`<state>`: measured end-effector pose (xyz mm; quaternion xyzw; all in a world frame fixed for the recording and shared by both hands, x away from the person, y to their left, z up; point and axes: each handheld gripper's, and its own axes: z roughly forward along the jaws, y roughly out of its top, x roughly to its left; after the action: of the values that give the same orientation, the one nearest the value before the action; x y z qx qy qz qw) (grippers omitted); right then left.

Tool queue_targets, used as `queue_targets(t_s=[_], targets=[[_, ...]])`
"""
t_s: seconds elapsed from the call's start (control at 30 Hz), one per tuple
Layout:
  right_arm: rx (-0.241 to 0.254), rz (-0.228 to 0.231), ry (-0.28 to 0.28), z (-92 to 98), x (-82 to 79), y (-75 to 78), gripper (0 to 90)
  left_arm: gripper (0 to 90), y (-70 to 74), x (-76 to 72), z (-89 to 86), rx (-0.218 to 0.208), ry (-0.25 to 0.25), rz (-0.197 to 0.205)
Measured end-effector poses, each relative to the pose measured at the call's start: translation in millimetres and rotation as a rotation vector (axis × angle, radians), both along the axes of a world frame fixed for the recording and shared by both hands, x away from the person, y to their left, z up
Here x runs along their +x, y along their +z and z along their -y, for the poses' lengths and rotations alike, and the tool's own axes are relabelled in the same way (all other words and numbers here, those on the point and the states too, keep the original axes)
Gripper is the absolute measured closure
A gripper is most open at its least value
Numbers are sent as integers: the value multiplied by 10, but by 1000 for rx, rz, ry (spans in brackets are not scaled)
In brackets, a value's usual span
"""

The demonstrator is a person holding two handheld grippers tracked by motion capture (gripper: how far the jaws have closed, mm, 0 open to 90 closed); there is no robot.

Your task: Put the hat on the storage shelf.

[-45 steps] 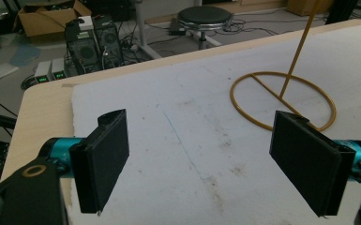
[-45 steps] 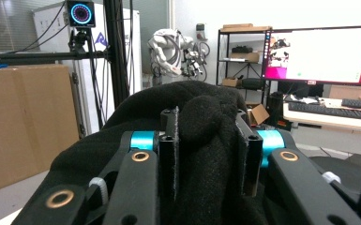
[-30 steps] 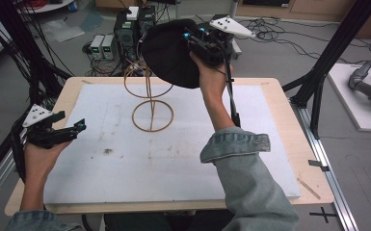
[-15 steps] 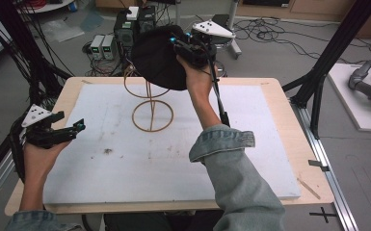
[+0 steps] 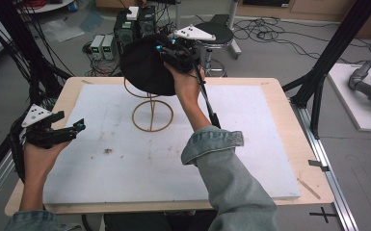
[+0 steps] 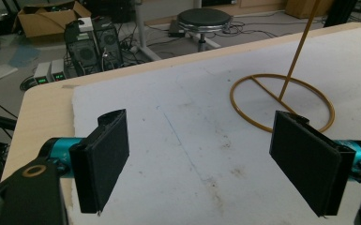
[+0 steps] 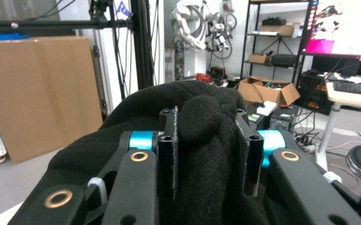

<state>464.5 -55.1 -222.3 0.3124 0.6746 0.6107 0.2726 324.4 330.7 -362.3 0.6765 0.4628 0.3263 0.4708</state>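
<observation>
The right gripper's (image 5: 166, 52) jaws pinch a fold of a black hat (image 5: 144, 67); in the right gripper view the cloth (image 7: 201, 140) bulges up between the two jaws, which press it from both sides, and more of the hat spreads beyond and below them. The left gripper's (image 5: 77, 127) jaws stand spread wide with nothing between them; in the left gripper view the white mat (image 6: 187, 140) shows through the gap (image 6: 199, 159).

From the high view the hat hangs at the far side of the table (image 5: 289, 120), over the top of a gold wire stand (image 5: 152, 113) whose ring base rests on the mat (image 5: 241, 144). The hat covers the stand's upper loop; whether it touches the wire I cannot tell. The right hand (image 5: 185, 84) is raised above the mat, right of the stand. The left hand (image 5: 41, 154) holds its gripper low at the near left edge, well apart from the stand.

The left gripper view shows the stand's ring base and slanting stem (image 6: 283, 101) to the far right of its jaws, with a stool (image 6: 204, 21) and electronics boxes (image 6: 82, 44) on the floor beyond the table. The right gripper view looks out over the hat at shelves (image 7: 274, 42), cardboard (image 7: 37, 89) and a lit screen (image 7: 347, 28).
</observation>
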Motion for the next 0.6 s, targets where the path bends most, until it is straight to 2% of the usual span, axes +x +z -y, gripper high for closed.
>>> queue_targets(t_s=[0.6], targets=[[-109, -31, 25, -283, 36, -193, 656, 204, -14, 11, 38, 3, -8, -5]])
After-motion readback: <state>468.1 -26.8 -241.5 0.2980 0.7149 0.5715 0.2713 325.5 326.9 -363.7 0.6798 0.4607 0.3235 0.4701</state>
